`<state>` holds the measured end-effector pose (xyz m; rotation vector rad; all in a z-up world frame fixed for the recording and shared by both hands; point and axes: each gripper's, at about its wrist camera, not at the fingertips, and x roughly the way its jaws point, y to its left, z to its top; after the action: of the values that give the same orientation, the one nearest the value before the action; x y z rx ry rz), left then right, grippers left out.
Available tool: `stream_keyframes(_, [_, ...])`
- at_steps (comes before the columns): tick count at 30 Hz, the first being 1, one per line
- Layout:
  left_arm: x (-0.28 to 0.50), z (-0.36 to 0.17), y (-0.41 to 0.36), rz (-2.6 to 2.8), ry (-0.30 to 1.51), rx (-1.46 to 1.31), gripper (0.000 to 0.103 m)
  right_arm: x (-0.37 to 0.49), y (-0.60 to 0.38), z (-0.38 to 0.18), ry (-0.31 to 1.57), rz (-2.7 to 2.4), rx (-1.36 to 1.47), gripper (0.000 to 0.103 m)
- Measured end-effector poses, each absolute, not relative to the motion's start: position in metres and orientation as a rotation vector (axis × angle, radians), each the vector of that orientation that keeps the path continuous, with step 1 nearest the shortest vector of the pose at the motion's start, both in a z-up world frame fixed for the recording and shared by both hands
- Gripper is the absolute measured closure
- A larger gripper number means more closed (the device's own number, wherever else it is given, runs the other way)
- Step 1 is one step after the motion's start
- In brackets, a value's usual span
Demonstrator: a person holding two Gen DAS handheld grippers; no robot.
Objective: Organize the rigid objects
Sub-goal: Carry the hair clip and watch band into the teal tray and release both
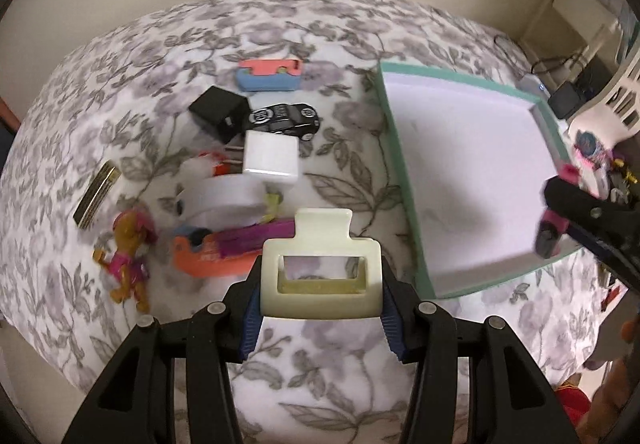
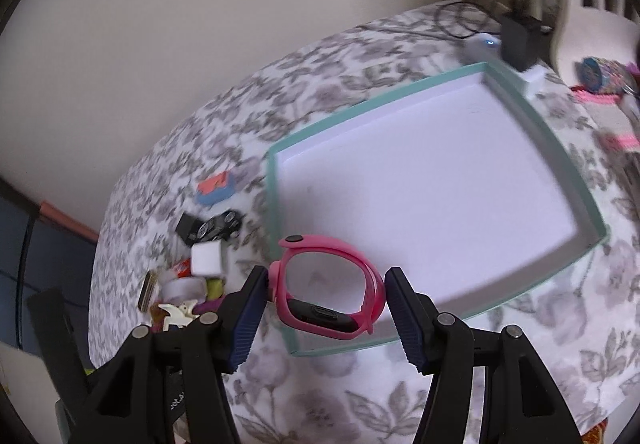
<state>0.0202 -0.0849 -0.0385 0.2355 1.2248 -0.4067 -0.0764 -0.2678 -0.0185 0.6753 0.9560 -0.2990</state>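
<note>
My left gripper (image 1: 320, 280) is shut on a cream hair claw clip (image 1: 320, 306), which it holds above the flowered cloth, left of the tray's near corner. The tray (image 1: 394, 148) is a shallow white box with a teal rim and nothing inside it. My right gripper (image 2: 327, 280) is shut on a pink wristwatch (image 2: 316, 244) by the sides of its looped band, over the tray's (image 2: 272, 196) near-left corner. In the left wrist view the watch (image 1: 550, 232) hangs at the tray's right edge. The clip (image 2: 176, 314) shows small at the lower left in the right wrist view.
Left of the tray lies a cluster: black toy car (image 1: 284, 118), black cube (image 1: 218, 110), white charger block (image 1: 272, 158), pink-and-blue block (image 1: 270, 74), white roll (image 1: 224, 198), orange-and-purple dispenser (image 1: 224, 248), dog figurine (image 1: 130, 248), gold bar (image 1: 98, 194). A black adapter (image 2: 520, 40) with cables sits beyond the tray.
</note>
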Motion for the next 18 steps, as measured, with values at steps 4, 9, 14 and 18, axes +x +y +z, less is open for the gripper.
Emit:
stream_keyframes(4, [0.022,-0.034,-0.104,-0.446,1.232,0.225,0.051,-0.084,-0.292,-0.015,0.938,-0.38,0.647,0.04])
stream_keyframes(9, [0.022,-0.022,-0.146,-0.512,1.201,0.221,0.051,-0.087,-0.321,-0.019,0.946,-0.475,0.615,0.04])
stream_keyframes(14, [0.02,-0.025,-0.192,-0.578,1.188,0.234,0.051,-0.089,-0.349,-0.027,0.953,-0.582,0.611,0.04])
stream_keyframes(18, [0.023,-0.036,-0.218,-0.581,1.197,0.242,0.051,-0.092,-0.366,-0.031,0.944,-0.686,0.578,0.04])
